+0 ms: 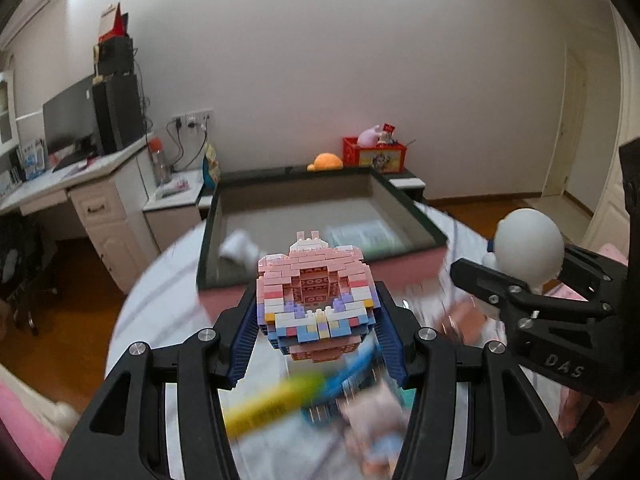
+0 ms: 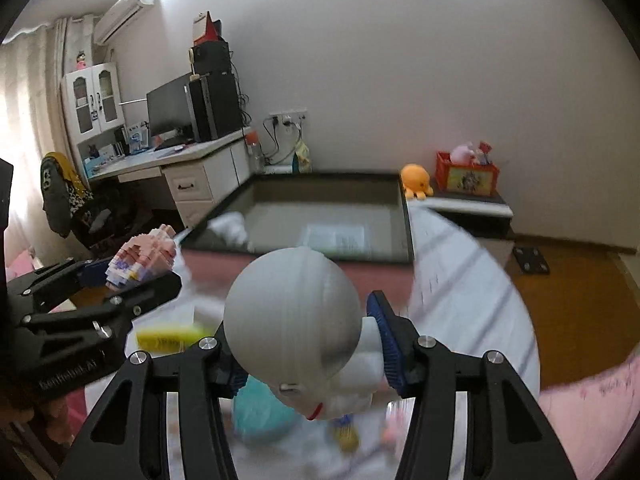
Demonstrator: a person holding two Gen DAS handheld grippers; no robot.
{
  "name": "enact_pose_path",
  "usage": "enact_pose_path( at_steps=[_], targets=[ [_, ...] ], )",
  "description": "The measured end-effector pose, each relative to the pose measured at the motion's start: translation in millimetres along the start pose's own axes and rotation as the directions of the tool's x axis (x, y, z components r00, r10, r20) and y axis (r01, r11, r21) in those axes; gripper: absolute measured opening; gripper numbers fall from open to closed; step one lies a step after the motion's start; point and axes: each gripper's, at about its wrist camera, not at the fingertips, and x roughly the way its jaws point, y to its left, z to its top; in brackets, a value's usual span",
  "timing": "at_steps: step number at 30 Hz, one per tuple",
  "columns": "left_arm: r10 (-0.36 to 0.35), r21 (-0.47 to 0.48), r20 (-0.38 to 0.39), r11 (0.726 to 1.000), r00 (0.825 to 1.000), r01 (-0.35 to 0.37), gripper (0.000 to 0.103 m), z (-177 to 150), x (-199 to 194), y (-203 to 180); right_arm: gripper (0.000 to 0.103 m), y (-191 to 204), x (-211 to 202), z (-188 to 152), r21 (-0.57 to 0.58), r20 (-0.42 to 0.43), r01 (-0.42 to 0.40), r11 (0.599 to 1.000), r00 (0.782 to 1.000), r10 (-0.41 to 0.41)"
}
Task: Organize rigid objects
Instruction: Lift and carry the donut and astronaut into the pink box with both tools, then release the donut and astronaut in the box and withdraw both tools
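Over the round desk (image 1: 160, 304) with its dark-rimmed tray (image 1: 400, 196), the left tongs (image 1: 318, 320) clamp a pink brick model (image 1: 316, 296) (held aloft), while the right tongs (image 2: 306, 344) grip a white round-headed figurine (image 2: 292, 312) beside them.

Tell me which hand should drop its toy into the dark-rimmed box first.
Left, probably. The left tool holds the pink brick model straight in front of the box, close to its near wall. The right tool, gripping the grey round-headed figure, seems slightly farther back.
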Motion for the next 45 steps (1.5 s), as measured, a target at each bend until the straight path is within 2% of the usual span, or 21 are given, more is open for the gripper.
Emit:
enact_pose_path(
  at_steps=[3,5,10,17,24,26,27,28,30,34,39,42,45],
  targets=[
    [-0.016,-0.002,-0.026,1.000,1.000,0.016,0.054,30,30,11,0.054,-4,29,31,-0.003,-0.017,-0.023,1.000,1.000,0.023],
    [-0.009,0.004,-0.053,1.000,0.999,0.009,0.054,50,56,19,0.054,-6,53,50,-0.016,-0.031,-0.002,1.000,1.000,0.001],
    [-0.033,-0.033,-0.150,0.999,0.988,0.028,0.054,82,122,41,0.054,-18,121,80,-0.016,-0.131,0.014,1.000,0.991,-0.016],
    [-0.009,-0.040,-0.287,0.999,0.958,-0.003,0.054,96,196,57,0.054,-33,198,89,0.027,-0.284,0.024,0.999,0.959,-0.015],
    [0.018,-0.038,-0.346,0.999,0.938,-0.033,0.055,85,220,59,0.056,-40,228,84,0.050,-0.372,0.036,0.998,0.928,-0.015],
    [0.027,-0.042,-0.342,0.998,0.939,-0.044,0.064,85,221,60,0.058,-41,226,86,0.046,-0.362,0.044,0.998,0.932,-0.025],
    [0.035,-0.053,-0.332,0.997,0.943,-0.055,0.071,85,217,62,0.061,-42,224,87,0.047,-0.354,0.053,0.997,0.935,-0.032],
    [0.038,-0.066,-0.316,0.996,0.948,-0.062,0.076,85,213,66,0.070,-42,222,89,0.050,-0.348,0.066,0.997,0.936,-0.045],
    [0.037,-0.098,-0.292,0.993,0.956,-0.069,0.092,86,205,75,0.082,-48,212,93,0.072,-0.314,0.082,0.994,0.948,-0.055],
    [0.037,-0.128,-0.230,0.989,0.972,-0.068,0.094,83,172,83,0.082,-52,182,97,0.133,-0.254,0.037,0.990,0.967,-0.002],
    [0.076,-0.132,-0.099,0.987,0.992,-0.088,0.102,75,101,77,0.082,-40,125,96,0.134,-0.159,-0.012,0.991,0.987,0.033],
    [0.103,-0.127,-0.006,0.987,0.995,-0.103,0.103,65,50,70,0.083,-30,80,91,0.113,-0.091,-0.029,0.993,0.995,0.040],
    [0.126,-0.117,0.082,0.986,0.989,-0.116,0.103,49,-2,58,0.088,-16,31,79,0.076,-0.017,-0.029,0.997,0.999,0.030]
  ],
)
